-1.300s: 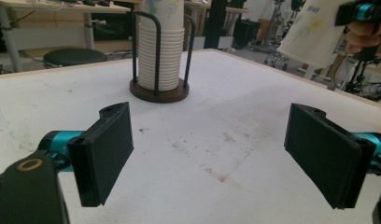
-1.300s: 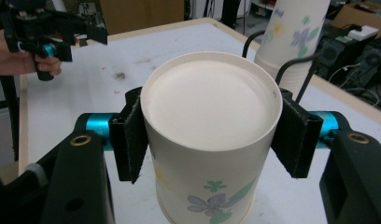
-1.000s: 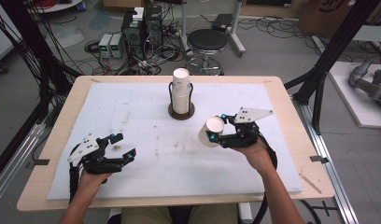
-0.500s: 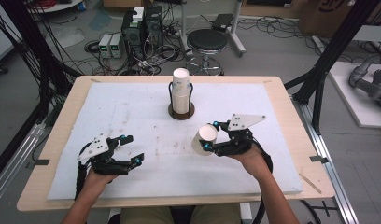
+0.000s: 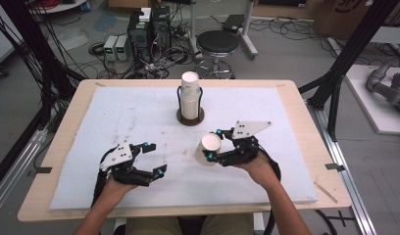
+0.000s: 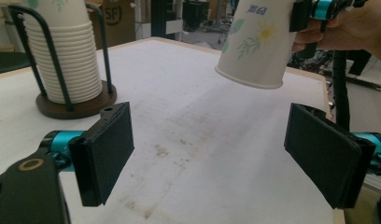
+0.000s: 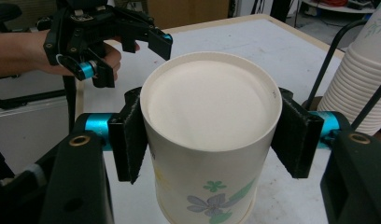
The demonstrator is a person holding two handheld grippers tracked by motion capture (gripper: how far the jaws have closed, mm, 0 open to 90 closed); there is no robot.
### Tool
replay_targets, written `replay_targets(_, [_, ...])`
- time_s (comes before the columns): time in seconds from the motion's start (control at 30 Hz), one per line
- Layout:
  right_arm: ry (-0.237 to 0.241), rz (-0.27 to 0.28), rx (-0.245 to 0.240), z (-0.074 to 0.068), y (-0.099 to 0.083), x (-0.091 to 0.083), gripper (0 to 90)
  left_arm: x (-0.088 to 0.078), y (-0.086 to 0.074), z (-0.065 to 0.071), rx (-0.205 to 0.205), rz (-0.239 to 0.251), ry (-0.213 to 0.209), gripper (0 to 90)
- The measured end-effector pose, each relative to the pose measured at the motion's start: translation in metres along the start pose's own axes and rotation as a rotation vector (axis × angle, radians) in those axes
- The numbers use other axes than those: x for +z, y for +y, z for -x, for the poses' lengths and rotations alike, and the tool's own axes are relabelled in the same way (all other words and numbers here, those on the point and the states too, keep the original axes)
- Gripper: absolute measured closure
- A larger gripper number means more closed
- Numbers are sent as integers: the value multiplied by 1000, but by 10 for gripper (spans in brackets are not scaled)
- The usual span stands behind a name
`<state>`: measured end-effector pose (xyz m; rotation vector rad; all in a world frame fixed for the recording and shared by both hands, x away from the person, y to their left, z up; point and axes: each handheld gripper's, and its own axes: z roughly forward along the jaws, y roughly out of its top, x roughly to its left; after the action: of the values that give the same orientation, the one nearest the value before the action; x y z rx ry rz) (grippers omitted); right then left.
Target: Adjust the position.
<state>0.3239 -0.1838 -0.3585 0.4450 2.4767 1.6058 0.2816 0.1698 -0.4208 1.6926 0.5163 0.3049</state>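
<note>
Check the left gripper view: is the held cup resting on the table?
No: the paper cup hangs clear above the table, clamped by the right gripper.

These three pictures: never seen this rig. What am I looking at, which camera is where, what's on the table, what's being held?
No robot here: a person sits at the table with a hand-held gripper in each hand. Each one is a handle with two black padded jaws.

The high view looks down from above the person's side. The left hand-held gripper is at its left, the right hand-held gripper nearer the middle. The other two pictures come from cameras that ride on the grippers and look along their jaws.

On the table lies a white mat. Near its far edge stands a round wooden base with a wire frame, the cup holder, with a stack of paper cups in it.

The right one is shut on a single paper cup with a flower print, held above the mat. The left one is open, with nothing between its jaws.
</note>
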Motion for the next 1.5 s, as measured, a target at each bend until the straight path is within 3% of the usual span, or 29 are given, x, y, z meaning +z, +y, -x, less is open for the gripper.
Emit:
replay_targets(0.17, [20, -2, 7, -2, 0, 3, 360, 11, 5, 4, 13, 10, -36, 157])
replay_targets(0.57, [58, 1, 16, -7, 0, 11, 360, 39, 8, 17, 44, -19, -106, 157])
replay_targets(0.97, [81, -6, 16, -11, 0, 19, 359, 61, 9, 24, 59, -31, -127, 158])
replay_targets(1.3, [102, -7, 22, -13, -1, 23, 359, 72, 8, 27, 48, -34, -150, 161])
replay_targets(1.5, [128, 10, 30, -15, 0, 24, 359, 75, 7, 27, 48, -35, -166, 214])
